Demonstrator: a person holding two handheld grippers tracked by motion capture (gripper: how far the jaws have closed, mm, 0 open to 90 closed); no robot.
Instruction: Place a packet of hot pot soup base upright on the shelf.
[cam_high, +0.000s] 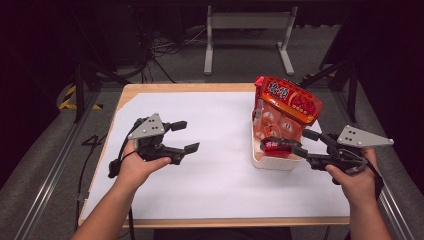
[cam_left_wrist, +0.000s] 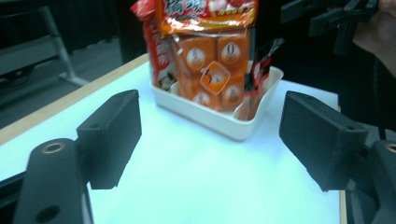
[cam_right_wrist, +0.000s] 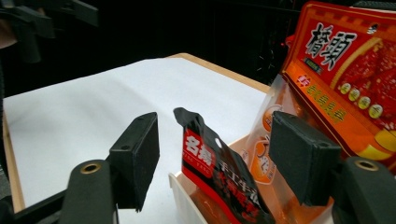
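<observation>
A white tray (cam_high: 274, 163) at the table's right holds a tall orange-red snack bag (cam_high: 287, 100) and a small black-and-red packet (cam_high: 279, 146) that stands at its near corner. My right gripper (cam_high: 302, 142) is open beside the tray; in the right gripper view the packet (cam_right_wrist: 219, 172) rises between its jaws, clear of both pads, with the big bag (cam_right_wrist: 350, 84) behind. My left gripper (cam_high: 189, 136) is open and holds nothing over the white sheet, pointed at the tray (cam_left_wrist: 210, 123) and the bag (cam_left_wrist: 210, 60).
A white sheet (cam_high: 200, 175) covers most of the wooden table (cam_high: 150, 88). Dark floor, cables and a grey metal stand (cam_high: 247, 35) lie beyond the far edge. The right hand's gripper (cam_left_wrist: 336, 18) hangs past the tray in the left gripper view.
</observation>
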